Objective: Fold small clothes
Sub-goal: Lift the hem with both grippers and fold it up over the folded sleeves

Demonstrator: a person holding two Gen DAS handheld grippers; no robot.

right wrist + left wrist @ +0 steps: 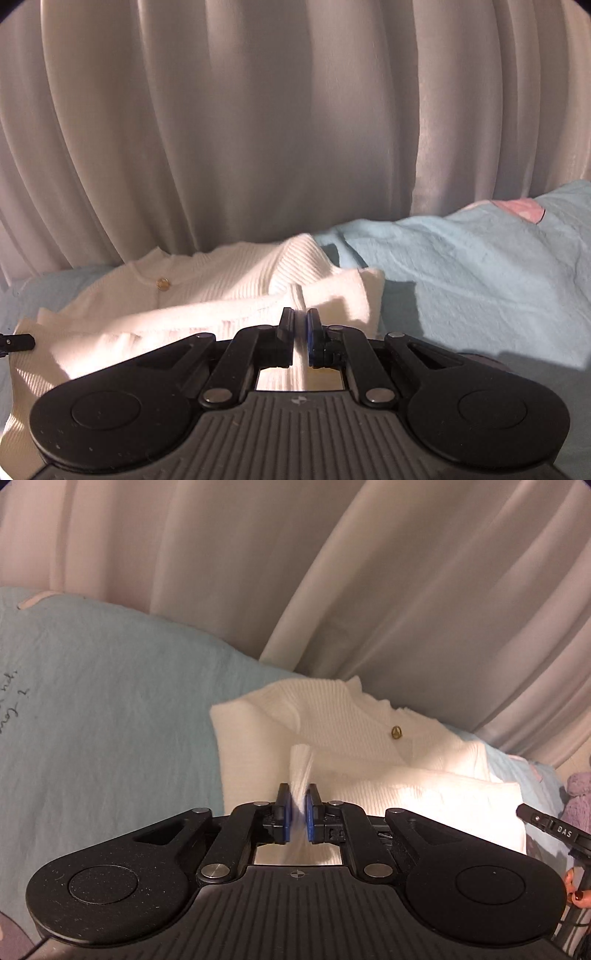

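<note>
The white ribbed sweater (354,738) lies on a light blue bedsheet (110,709), close to the pleated pale curtain (332,572) behind it. The knit has fine vertical ribbing, a short stand-up collar and one small gold button (396,732) below the neck. Its lower portion is doubled over toward the chest, forming a thick, smooth-edged fold across the front. One sleeve side is turned inward on the body.

The left gripper (298,810) has its blue-padded fingers drawn nearly together, pinching a raised ridge of the sweater's folded edge; the cloth stands up between the pads and passes back into the gap.

The right gripper (300,332) is likewise closed on the same garment, a thin layer of white knit clamped between its fingers near the opposite end of the fold.

In the left wrist view, the tip of the other gripper appears at the right edge, beside a lilac knitted item (578,786).
</note>
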